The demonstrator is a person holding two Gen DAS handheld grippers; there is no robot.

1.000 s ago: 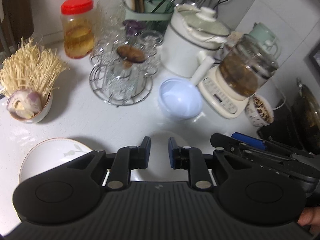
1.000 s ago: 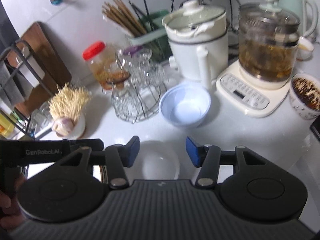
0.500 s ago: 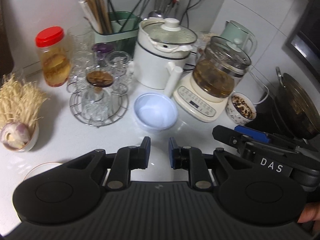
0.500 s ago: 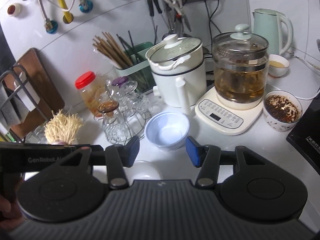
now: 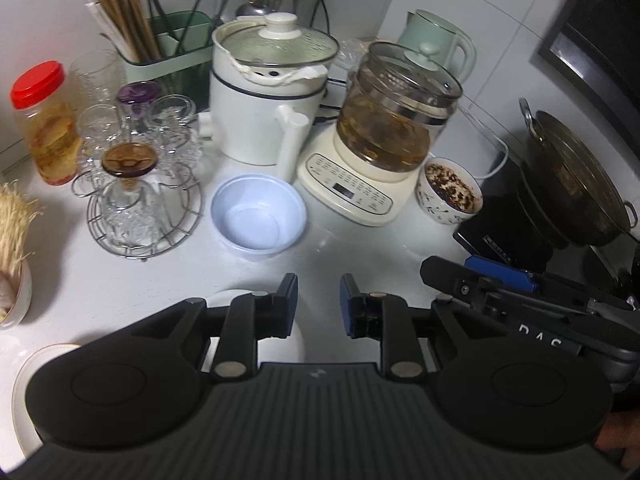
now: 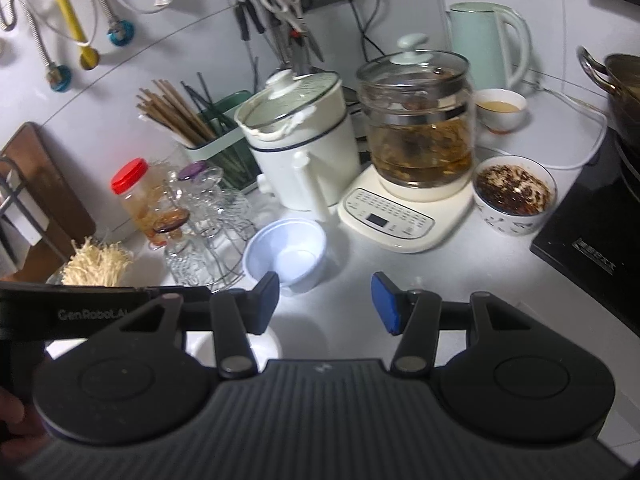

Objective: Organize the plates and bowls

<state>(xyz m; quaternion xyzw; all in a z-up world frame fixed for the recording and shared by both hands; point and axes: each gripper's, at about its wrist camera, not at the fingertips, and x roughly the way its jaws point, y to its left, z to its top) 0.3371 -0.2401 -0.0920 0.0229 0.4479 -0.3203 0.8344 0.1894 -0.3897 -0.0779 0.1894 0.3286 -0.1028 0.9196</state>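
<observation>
A pale blue bowl stands empty on the white counter, also in the right wrist view. A white bowl sits just under my left gripper, mostly hidden by it; it also shows in the right wrist view. A white plate lies at the lower left. My left gripper is open a little and empty, above the counter in front of the blue bowl. My right gripper is open wide and empty, to the right of the blue bowl.
A glass rack, red-lidded jar, white cooker, glass kettle on its base and patterned bowl of food crowd the back. A dark induction hob with a pot stands at the right. A bowl of noodles is at the left.
Both grippers have pulled up and back from the counter, so the bowls look smaller and the wall shows. The jaws stand as before.
</observation>
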